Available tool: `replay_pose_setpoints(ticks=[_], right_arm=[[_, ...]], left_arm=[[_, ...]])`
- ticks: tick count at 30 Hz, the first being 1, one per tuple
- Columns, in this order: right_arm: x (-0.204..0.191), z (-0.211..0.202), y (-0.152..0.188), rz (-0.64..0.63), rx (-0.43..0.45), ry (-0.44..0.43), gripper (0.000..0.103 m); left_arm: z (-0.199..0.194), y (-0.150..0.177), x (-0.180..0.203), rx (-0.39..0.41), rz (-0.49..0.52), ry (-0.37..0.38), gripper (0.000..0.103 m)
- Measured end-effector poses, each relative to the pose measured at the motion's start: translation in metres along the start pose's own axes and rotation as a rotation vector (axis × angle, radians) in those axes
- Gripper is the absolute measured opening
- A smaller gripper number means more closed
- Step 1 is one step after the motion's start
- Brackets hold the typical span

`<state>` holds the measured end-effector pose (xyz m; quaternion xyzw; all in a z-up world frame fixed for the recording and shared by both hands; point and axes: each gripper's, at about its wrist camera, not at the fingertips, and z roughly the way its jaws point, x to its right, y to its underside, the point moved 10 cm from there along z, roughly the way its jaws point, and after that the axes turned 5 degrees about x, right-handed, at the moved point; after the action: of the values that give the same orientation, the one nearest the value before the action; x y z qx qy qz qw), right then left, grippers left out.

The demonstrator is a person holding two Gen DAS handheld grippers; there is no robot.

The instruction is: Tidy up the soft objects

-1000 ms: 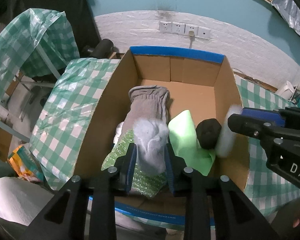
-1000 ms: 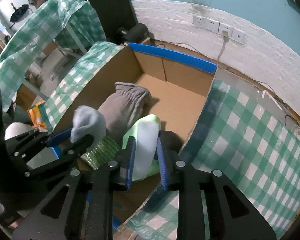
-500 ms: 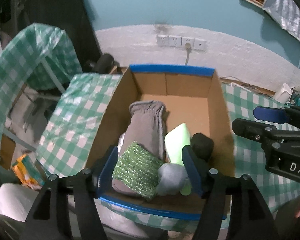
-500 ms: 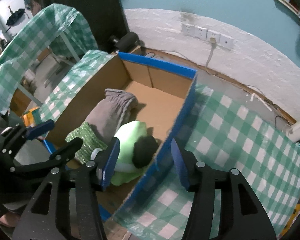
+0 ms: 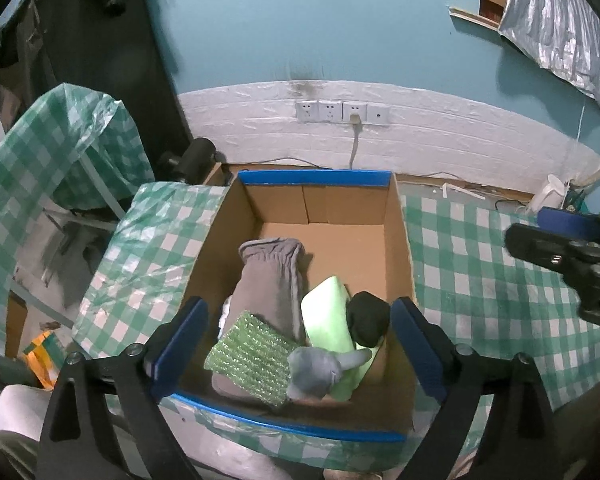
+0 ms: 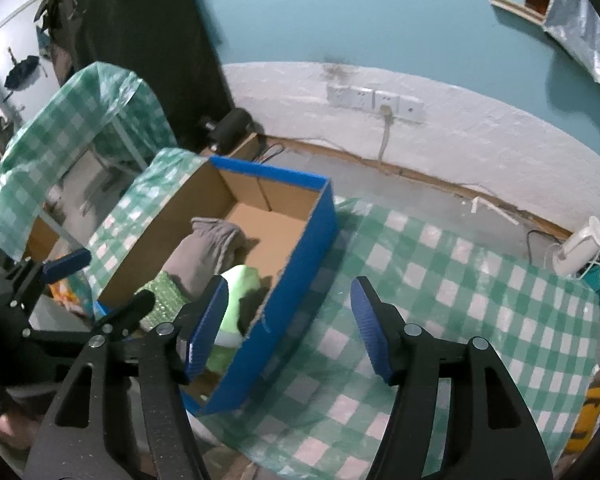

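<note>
Left wrist: left gripper (image 5: 298,344) jaws were opening wide, empty, above cardboard box (image 5: 398,240) | box held grey sock (image 5: 274,284), green sponge (image 5: 252,354), lime cloth (image 5: 326,312), black roll (image 5: 368,318), grey bundle (image 5: 314,370) | Right wrist: right gripper (image 6: 288,330) jaws were opening, empty, straddling the box's blue wall over checked tablecloth (image 6: 440,292)

Domestic room, makeshift work area. Indicators: teal-painted wall (image 5: 340,20) above a white brick-pattern lower panel (image 5: 440,136); wall sockets (image 5: 342,112) at 12 o'clock; tabletop (image 5: 480,280) under green-checked plastic cloth; dark clothing (image 6: 112,20) hanging at 10 o'clock.
</note>
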<state>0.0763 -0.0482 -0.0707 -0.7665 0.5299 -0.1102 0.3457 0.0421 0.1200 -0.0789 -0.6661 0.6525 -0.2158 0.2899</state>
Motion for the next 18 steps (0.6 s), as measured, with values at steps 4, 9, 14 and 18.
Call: replay_pose_setpoints(ticks=[4, 9, 14, 18], right_arm=[[0.015, -0.016, 0.0, -0.013, 0.03, 0.042, 0.063], [0.032, -0.025, 0.002, -0.014, 0.052, 0.08, 0.064], [0.045, -0.028, 0.007, 0.014, 0.053, 0.088, 0.064], [0.053, -0.029, 0.011, 0.029, 0.051, 0.089, 0.064]], left_arm=[[-0.003, -0.002, 0.006, -0.002, 0.011, -0.001, 0.094], [-0.016, -0.01, 0.018, 0.031, 0.024, 0.006, 0.094], [-0.023, -0.02, 0.031, 0.065, 0.03, 0.02, 0.101], [-0.019, -0.02, 0.037, 0.057, 0.049, 0.004, 0.101]])
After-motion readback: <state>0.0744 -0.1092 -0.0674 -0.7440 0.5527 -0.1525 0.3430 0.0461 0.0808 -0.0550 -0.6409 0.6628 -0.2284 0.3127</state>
